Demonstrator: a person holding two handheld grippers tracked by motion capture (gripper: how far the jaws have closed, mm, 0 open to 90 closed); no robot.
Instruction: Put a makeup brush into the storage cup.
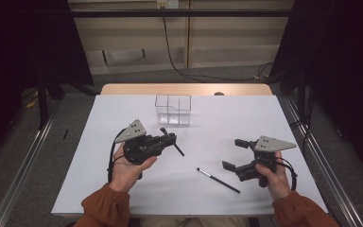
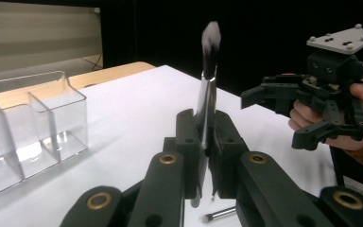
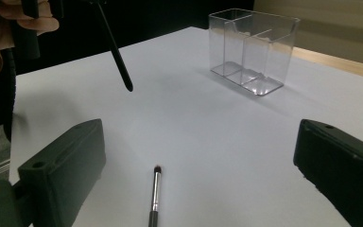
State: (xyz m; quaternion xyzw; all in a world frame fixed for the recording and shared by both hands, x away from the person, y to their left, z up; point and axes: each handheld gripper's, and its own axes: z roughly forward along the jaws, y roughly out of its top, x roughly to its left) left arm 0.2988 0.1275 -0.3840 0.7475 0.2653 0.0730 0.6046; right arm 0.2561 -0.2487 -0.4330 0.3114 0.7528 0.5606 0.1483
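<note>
Two claws: left claw (image 1: 169, 138) pinches a slim black makeup brush (image 2: 207, 90); right claw (image 1: 235, 154) is spread. Tilted, the brush could miss the clear plastic organiser (image 1: 172, 109).

A white bench (image 1: 123, 189) carries the scene; a bare wooden strip (image 1: 123, 89) runs along its far edge; grey floor (image 1: 56, 142) flanks it; a black cable (image 1: 170, 52) trails down the far wall.
</note>
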